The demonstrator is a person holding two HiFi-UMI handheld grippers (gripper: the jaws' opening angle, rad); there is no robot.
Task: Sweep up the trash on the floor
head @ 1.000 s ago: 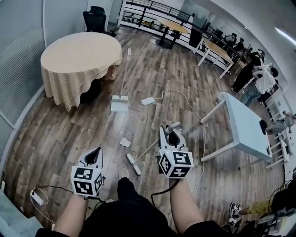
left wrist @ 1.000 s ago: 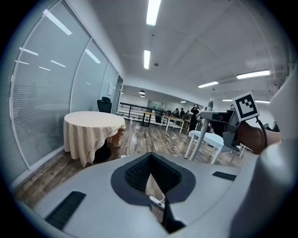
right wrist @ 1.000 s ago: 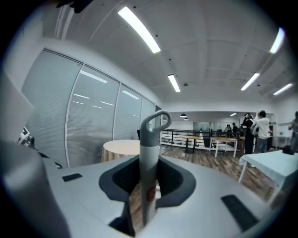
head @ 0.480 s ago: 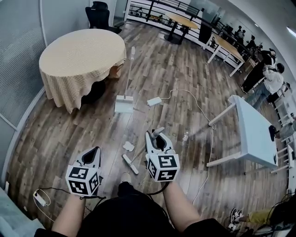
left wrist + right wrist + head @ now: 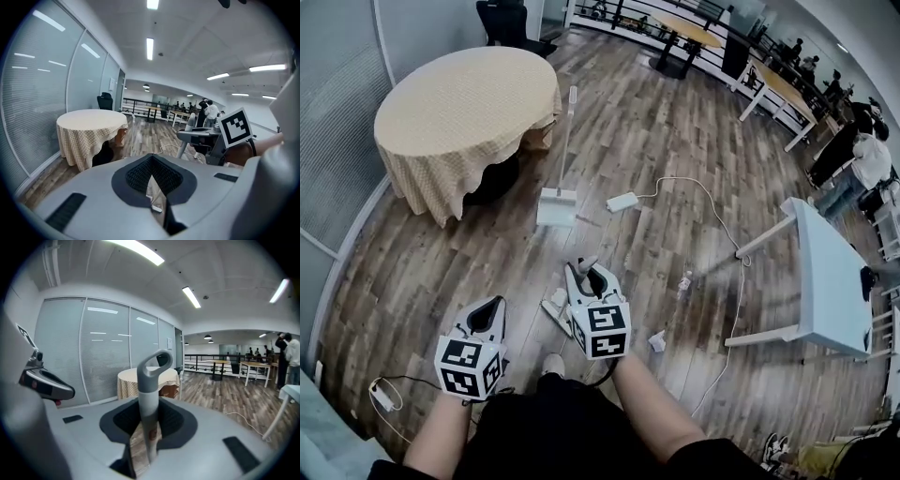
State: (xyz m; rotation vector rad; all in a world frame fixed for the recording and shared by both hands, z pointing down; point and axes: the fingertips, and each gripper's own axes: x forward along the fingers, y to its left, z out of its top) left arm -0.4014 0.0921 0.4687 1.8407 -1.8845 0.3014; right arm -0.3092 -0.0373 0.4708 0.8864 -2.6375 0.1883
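The right gripper (image 5: 589, 272) has its fingers clenched round the grey broom handle with a looped end (image 5: 149, 380). The handle's long axis slants down and leftward to the pale broom head (image 5: 553, 314), which rests on the wood-plank floor (image 5: 441, 272) just left of that gripper. A crumpled white paper scrap (image 5: 560, 296) lies just beside the head on its far side, so the coming stroke is probably a push away from the person. That way stands the white long-handled dustpan (image 5: 557, 208), well ahead near the round table draped in beige checked cloth (image 5: 459, 103) (nothing shows in its tray). A second white scrap (image 5: 657, 341) lies right of the gripper, and a third white scrap (image 5: 683, 281) farther out. The left gripper (image 5: 495, 305) is pinched together on nothing.
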